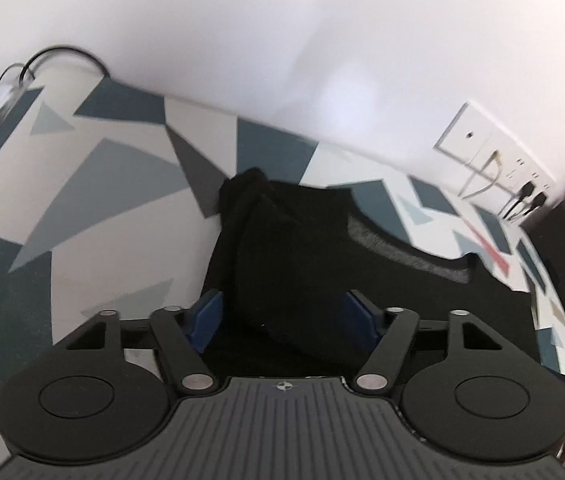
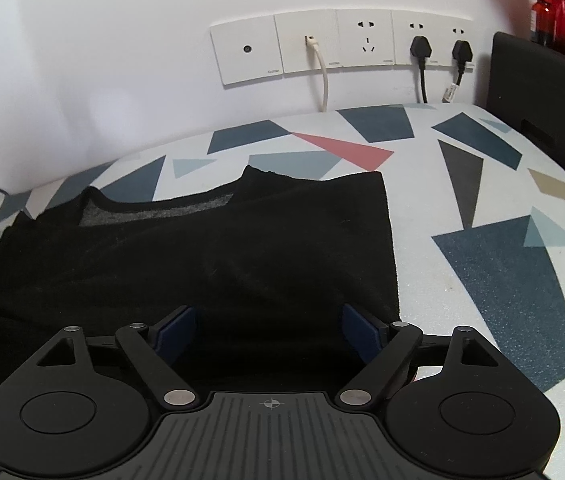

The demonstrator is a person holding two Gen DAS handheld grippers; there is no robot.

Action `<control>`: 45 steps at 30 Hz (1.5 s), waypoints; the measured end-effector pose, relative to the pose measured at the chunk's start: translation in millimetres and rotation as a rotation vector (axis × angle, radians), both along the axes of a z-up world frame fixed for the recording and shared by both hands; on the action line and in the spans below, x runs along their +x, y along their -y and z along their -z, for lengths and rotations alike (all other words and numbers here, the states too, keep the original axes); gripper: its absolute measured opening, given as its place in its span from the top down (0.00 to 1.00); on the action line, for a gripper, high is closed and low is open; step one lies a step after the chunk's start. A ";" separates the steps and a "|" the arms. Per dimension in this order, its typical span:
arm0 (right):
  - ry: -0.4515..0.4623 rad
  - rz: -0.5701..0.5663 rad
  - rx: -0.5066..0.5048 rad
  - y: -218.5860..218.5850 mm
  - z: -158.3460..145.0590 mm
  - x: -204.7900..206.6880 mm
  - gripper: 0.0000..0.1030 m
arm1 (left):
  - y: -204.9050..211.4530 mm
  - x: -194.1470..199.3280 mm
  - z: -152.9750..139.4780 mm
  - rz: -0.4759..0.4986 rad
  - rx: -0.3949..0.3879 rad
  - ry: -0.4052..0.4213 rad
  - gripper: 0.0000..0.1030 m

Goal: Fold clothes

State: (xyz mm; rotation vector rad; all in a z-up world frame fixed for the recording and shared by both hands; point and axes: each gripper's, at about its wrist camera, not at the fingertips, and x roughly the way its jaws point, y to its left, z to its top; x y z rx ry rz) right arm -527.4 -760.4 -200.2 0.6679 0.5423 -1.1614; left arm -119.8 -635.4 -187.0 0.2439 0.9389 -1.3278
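A black garment (image 1: 302, 240) with a grey inner collar lies on the patterned table cover (image 1: 114, 184); its left side is bunched into a raised fold. My left gripper (image 1: 282, 320) is open, and that fold lies between its blue pads (image 1: 206, 320) without being pinched. In the right wrist view the same garment (image 2: 202, 248) lies flat, its right edge straight. My right gripper (image 2: 268, 332) is open low over the garment's near part, near its right edge. Nothing is pinched between its blue pads (image 2: 362, 334).
The table cover (image 2: 482, 240) runs back to a white wall. A row of sockets (image 2: 342, 40) holds a white cable and two black plugs. A black box (image 2: 542, 92) stands at the back right with red items behind. Cables (image 1: 22, 76) lie at the far left.
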 end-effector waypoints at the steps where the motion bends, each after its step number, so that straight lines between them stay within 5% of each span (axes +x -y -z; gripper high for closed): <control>1: 0.017 0.023 -0.002 -0.9 -3.7 -4.6 0.39 | 1.4 -1.4 1.4 -0.007 0.013 0.010 0.40; 6: 0.211 0.262 -0.071 -11.2 -21.1 -63.9 0.38 | 2.8 5.2 -2.0 -0.012 -0.008 0.142 0.28; 9: 0.231 0.353 -0.025 6.2 -21.2 -90.5 0.39 | 19.9 25.2 2.1 -0.020 0.038 0.095 0.28; 14: 0.357 0.362 0.054 63.9 -9.7 -97.1 0.38 | 47.5 43.3 14.6 -0.064 0.078 -0.012 0.26; 19: 0.294 0.263 0.177 113.2 8.0 -73.8 0.48 | 67.9 36.7 17.3 -0.050 0.080 0.028 0.26; 20: 0.272 0.215 0.183 118.1 6.2 -67.1 0.56 | 69.8 34.5 17.4 -0.040 0.077 0.044 0.48; 21: 0.257 0.173 0.213 124.6 6.7 -60.7 0.76 | 72.0 32.4 18.1 -0.020 0.078 0.057 0.82; 22: 0.230 0.144 0.228 129.7 5.9 -54.3 0.87 | 74.1 31.0 19.5 -0.006 0.085 0.061 0.84; 26: 0.155 0.053 0.179 155.4 -7.8 -23.8 0.93 | 67.5 38.7 21.2 -0.073 0.045 0.043 0.88; 29: 0.151 0.019 0.131 178.7 -22.1 1.1 0.93 | 72.9 62.6 22.7 -0.127 0.043 -0.015 0.89; 37: 0.041 -0.060 0.094 223.7 -21.1 68.2 0.94 | 89.9 70.1 23.6 -0.110 0.034 0.136 0.88; 42: 0.039 -0.034 0.140 212.7 -9.5 56.7 0.93 | 72.1 75.8 20.9 -0.115 0.052 0.053 0.81; 44: 0.033 -0.034 0.132 202.9 -13.4 48.2 0.81 | 64.2 78.6 17.2 -0.108 0.072 0.051 0.64; 45: 0.040 -0.019 0.112 194.6 -17.3 40.0 0.61 | 60.2 79.9 15.2 -0.111 0.082 0.059 0.52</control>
